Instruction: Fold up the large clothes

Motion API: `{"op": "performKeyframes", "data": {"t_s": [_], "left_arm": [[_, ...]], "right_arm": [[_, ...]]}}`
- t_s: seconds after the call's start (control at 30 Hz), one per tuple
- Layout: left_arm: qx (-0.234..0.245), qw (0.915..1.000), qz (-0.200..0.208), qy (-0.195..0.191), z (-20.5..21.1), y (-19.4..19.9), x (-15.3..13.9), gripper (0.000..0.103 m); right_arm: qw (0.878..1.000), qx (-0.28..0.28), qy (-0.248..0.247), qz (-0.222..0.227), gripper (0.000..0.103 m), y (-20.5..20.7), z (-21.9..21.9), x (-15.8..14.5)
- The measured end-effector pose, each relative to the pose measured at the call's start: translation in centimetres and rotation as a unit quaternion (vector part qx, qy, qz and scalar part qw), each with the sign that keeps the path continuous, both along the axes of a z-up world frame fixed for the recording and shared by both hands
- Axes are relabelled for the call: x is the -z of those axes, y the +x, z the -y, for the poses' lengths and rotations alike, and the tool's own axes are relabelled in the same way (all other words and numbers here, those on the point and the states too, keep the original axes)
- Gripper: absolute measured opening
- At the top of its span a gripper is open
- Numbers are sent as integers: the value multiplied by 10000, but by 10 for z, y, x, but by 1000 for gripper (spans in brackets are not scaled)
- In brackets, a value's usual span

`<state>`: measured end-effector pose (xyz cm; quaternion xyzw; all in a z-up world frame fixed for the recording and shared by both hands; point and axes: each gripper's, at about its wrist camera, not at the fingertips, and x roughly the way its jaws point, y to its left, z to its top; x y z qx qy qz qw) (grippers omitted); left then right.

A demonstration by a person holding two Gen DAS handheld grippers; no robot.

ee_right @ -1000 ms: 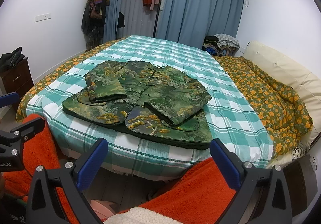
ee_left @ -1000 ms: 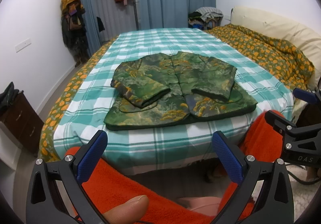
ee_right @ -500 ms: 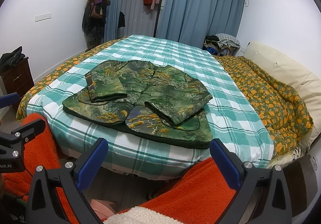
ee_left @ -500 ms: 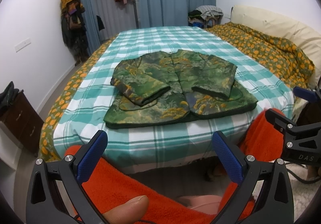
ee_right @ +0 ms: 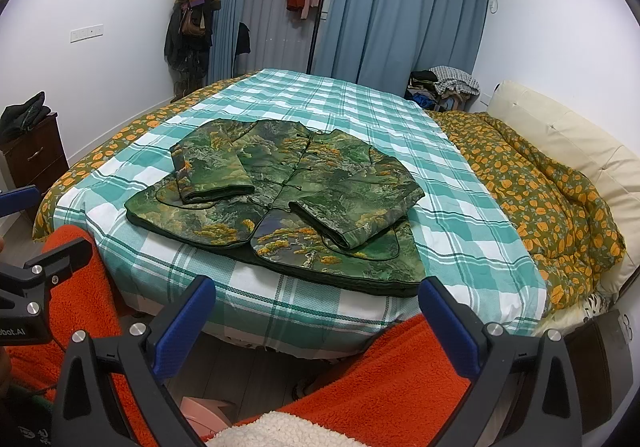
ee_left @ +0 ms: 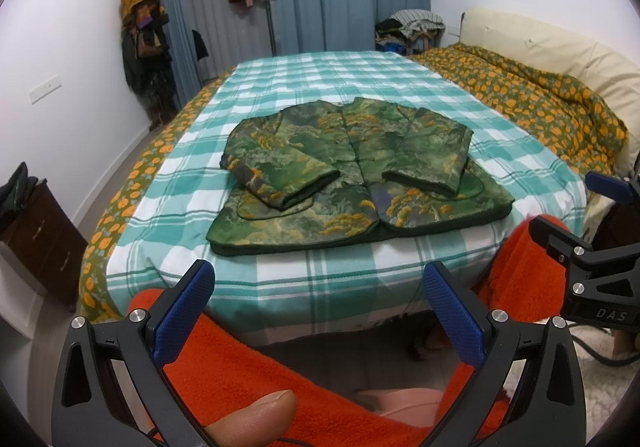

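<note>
A green and gold patterned padded jacket (ee_left: pixel 352 175) lies flat, front up, on the teal checked bedspread (ee_left: pixel 328 75), with both sleeves folded in over its front. It also shows in the right wrist view (ee_right: pixel 288 203). My left gripper (ee_left: pixel 318 307) is open and empty, held off the near edge of the bed, well short of the jacket's hem. My right gripper (ee_right: pixel 316 323) is open and empty, likewise in front of the bed edge. The right gripper shows at the right edge of the left wrist view (ee_left: pixel 592 259).
An orange-flowered quilt (ee_right: pixel 532 183) and cream headboard (ee_right: pixel 560 135) lie to the right. A dark wooden cabinet (ee_left: pixel 40 231) stands left of the bed. Blue curtains (ee_right: pixel 400 15), an open closet and hanging coats (ee_right: pixel 192 19) are at the far wall. Orange fleece sleeves (ee_left: pixel 256 379) fill the foreground.
The left wrist view has tilted up slightly, so the bed and jacket sit a little lower in it. Both grippers stay open and the jacket has not moved.
</note>
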<state>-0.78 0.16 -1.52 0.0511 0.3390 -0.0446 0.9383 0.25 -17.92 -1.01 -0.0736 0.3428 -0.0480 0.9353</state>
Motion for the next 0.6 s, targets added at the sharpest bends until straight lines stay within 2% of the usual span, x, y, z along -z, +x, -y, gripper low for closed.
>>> {"op": "performKeyframes", "data": {"t_s": [0.6], "left_arm": [[2, 10000, -65, 15, -1, 0, 5, 103]], "right_arm": [[10000, -10, -6, -22, 103, 0, -3, 4]]}}
